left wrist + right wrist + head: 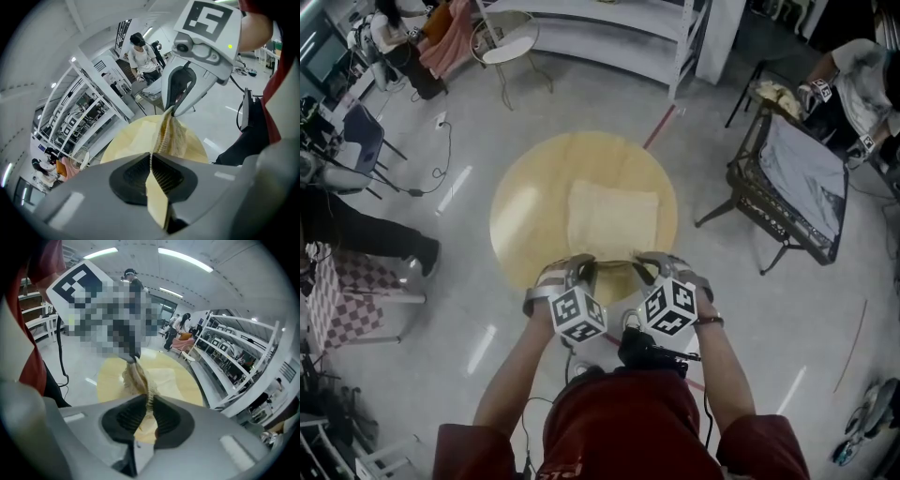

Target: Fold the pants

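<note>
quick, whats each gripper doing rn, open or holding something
left gripper: closed on a fold of the pants
right gripper: closed on the pants too

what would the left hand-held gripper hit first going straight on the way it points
The left hand-held gripper would likely meet the bunched pants it pinches, then the table. The right hand-held gripper is near that line; depth unclear.

Seemingly a lab hall: white metal shelving (600,47), loose floor cables (447,155), several people (862,70) working at separate stations.
</note>
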Available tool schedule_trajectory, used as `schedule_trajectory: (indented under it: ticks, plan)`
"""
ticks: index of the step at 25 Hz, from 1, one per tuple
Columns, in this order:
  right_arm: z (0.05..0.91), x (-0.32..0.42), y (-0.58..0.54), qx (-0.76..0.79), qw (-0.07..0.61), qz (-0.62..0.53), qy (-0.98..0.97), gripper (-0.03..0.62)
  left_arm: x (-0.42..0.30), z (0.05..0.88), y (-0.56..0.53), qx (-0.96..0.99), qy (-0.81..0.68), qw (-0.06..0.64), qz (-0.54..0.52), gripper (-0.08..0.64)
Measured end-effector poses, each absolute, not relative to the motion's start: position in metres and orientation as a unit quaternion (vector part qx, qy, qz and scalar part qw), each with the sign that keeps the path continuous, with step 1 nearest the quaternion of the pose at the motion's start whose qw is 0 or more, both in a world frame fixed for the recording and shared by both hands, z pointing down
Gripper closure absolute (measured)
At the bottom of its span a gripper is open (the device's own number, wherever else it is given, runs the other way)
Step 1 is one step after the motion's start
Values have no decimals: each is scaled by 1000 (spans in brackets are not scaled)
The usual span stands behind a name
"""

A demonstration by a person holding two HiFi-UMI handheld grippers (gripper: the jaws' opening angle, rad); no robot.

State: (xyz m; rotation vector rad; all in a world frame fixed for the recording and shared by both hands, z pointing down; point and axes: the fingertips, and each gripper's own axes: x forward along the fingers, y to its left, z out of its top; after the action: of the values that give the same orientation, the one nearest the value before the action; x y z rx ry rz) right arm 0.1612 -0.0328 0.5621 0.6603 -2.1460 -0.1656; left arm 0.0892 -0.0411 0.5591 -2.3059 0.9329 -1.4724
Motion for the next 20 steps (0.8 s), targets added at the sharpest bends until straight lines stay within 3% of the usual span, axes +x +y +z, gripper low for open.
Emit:
schedule_trajectory:
  ticks: [20]
  plan:
    - [567, 168, -154, 242, 421, -61, -872, 541, 95, 566, -167, -768, 331, 108, -537, 536]
